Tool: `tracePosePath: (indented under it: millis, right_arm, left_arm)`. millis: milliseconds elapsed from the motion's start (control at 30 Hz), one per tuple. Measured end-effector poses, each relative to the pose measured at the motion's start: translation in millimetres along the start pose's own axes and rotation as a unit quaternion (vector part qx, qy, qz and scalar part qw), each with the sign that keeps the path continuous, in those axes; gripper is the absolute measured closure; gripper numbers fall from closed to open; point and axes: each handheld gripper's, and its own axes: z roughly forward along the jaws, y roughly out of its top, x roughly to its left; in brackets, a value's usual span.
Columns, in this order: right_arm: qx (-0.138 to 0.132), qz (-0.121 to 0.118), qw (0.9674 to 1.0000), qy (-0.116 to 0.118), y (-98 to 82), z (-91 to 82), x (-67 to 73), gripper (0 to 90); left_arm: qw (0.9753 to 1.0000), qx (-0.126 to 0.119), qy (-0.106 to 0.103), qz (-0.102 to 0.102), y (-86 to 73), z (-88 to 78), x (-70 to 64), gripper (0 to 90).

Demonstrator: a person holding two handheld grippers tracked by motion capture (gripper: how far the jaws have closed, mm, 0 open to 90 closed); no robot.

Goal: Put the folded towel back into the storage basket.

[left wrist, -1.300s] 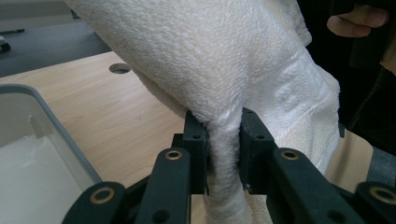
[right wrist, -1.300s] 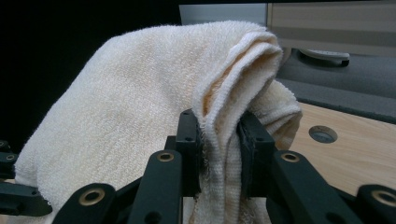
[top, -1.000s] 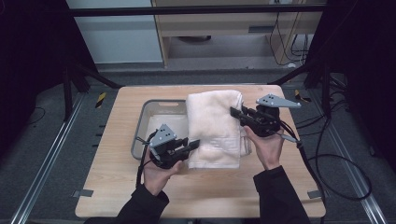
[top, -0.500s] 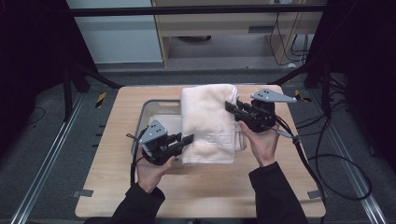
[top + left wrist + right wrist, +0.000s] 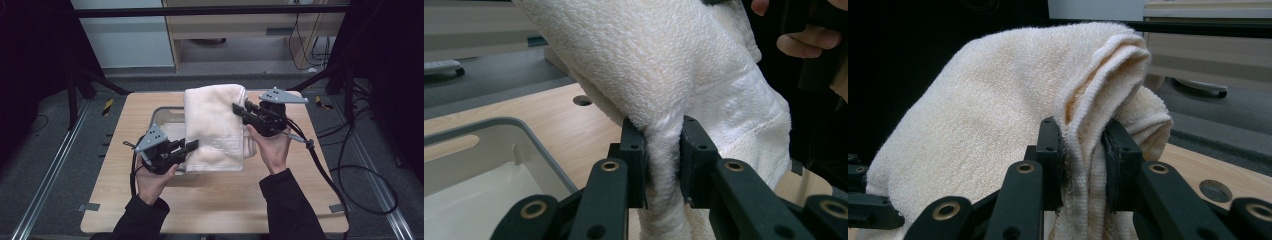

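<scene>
Hanging item: towel (image 5: 215,127), cream terry cloth, folded double, held above the tub between two grippers
Landmark: tub (image 5: 162,116), pale plastic, resting on the wooden table (image 5: 300,200)
Towel position: draped over the tub's right half, lower edge clear of the tabletop
Left gripper (image 5: 192,146): at the tub's near edge, jaws clamped tight on the towel's lower left corner, a fold of cloth pinched between the pads (image 5: 634,150)
Right gripper (image 5: 239,107): beyond the tub's right side, jaws clamped tight on the towel's upper right edge, bunched layers squeezed between them
Towel surface: woven band near the lower hem
</scene>
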Motion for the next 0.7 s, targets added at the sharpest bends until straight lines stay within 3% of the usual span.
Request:
tracePosePath:
  millis: [233, 700]
  right_arm:
    - [-0.004, -0.011, 0.9999, 0.003, 11.9, 6.7, 12.0, 73.0]
    - [-0.012, -0.011, 0.9998, 0.01, 15.2, 28.2, 27.4, 73.0]
  left_arm:
    - [1.0, -0.007, 0.006, -0.001, 5.0, -10.7, 6.2, 74.7]
    - [0.9996, -0.006, 0.026, -0.004, 5.6, -29.1, 25.3, 74.7]
